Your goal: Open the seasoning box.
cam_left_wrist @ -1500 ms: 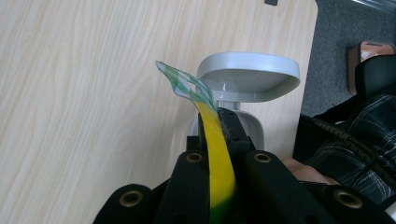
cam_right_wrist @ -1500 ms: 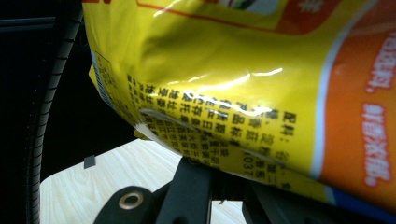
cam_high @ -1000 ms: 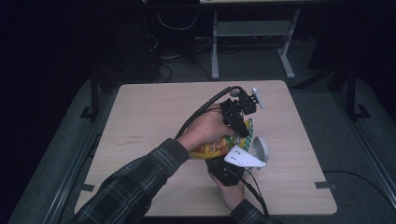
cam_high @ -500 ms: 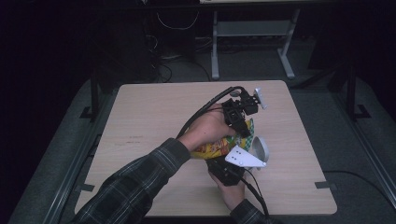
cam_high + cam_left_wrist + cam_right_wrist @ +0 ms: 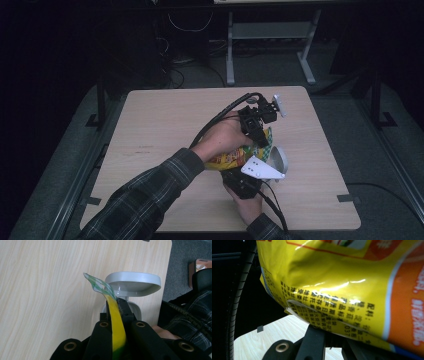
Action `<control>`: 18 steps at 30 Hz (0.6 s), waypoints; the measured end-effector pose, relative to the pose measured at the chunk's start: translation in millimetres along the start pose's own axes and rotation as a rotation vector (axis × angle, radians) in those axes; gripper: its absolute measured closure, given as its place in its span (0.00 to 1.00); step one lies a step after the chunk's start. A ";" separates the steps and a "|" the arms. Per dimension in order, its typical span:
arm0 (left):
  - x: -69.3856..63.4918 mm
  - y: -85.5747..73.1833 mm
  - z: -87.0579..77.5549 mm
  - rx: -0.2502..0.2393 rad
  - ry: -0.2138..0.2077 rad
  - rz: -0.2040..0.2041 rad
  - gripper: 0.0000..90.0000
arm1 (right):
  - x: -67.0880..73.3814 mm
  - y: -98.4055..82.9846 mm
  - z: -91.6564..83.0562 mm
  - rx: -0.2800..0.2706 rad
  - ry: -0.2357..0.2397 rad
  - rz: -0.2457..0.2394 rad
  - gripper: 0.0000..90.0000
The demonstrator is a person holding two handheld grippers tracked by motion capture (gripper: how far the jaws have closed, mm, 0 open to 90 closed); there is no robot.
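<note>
Two grippers clamp one yellow snack bag (image 5: pixel 235 157) just right of centre in the high view, above the wooden table (image 5: pixel 160 125). Left gripper (image 5: pixel 117 307): jaws closed on the bag's green-and-white top edge, which stands between them at centre frame. Right gripper (image 5: pixel 329 336): jaws closed on the bag's lower seam, bottom centre. A grey bowl (image 5: pixel 133 283) sits just beyond the bag, right of centre.
</note>
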State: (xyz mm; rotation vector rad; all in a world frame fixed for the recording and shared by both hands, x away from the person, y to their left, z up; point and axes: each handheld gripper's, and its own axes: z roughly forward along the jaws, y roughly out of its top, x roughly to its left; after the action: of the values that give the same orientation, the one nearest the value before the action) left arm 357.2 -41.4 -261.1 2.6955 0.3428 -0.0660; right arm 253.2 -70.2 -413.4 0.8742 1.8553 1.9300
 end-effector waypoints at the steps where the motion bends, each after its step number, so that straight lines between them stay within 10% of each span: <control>1: 0.0 0.0 0.0 0.000 0.001 0.000 1.00 | 0.0 0.0 0.0 0.000 0.000 0.000 1.00; 18: 0.7 0.5 0.2 0.004 -0.001 0.003 1.00 | -0.2 0.0 0.1 -0.001 0.002 -0.001 1.00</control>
State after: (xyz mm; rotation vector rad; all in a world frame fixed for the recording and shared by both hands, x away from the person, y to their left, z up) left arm 358.0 -41.8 -261.1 2.7001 0.3382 -0.0667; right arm 253.5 -70.2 -413.4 0.8720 1.8551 1.9318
